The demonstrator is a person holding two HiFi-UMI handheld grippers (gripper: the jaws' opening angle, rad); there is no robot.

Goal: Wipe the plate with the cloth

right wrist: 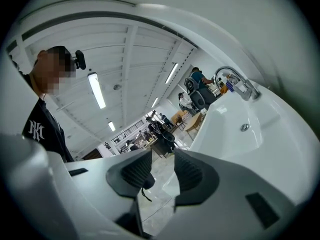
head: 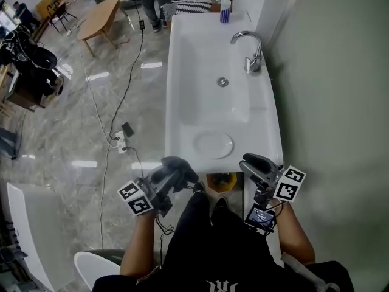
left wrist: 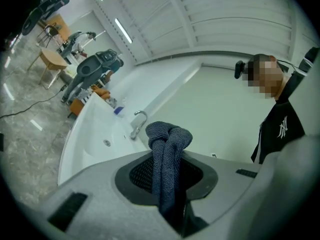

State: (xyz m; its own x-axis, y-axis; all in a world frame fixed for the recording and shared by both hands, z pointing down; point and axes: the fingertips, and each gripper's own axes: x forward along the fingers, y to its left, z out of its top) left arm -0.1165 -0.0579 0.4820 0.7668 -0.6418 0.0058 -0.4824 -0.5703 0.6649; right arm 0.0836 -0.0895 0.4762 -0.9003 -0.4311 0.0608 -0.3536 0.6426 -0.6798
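Your left hand-held gripper (left wrist: 167, 159) grasps the dark grey cloth (left wrist: 169, 133); your right hand-held gripper (right wrist: 162, 158) stands released, empty, the white plate (head: 213, 145) just ahead.

Glossy grey marbled floor (head: 67, 132), glare patches on it. Long white basin counter (head: 182, 90) against pale green wall (head: 340, 72); chrome faucet (head: 248, 48) on wall side. Wooden table (head: 100, 17) beyond. Black cable (head: 126, 87) runs to power strip (head: 120, 143). Ceiling strip lights (right wrist: 96, 90) lit.
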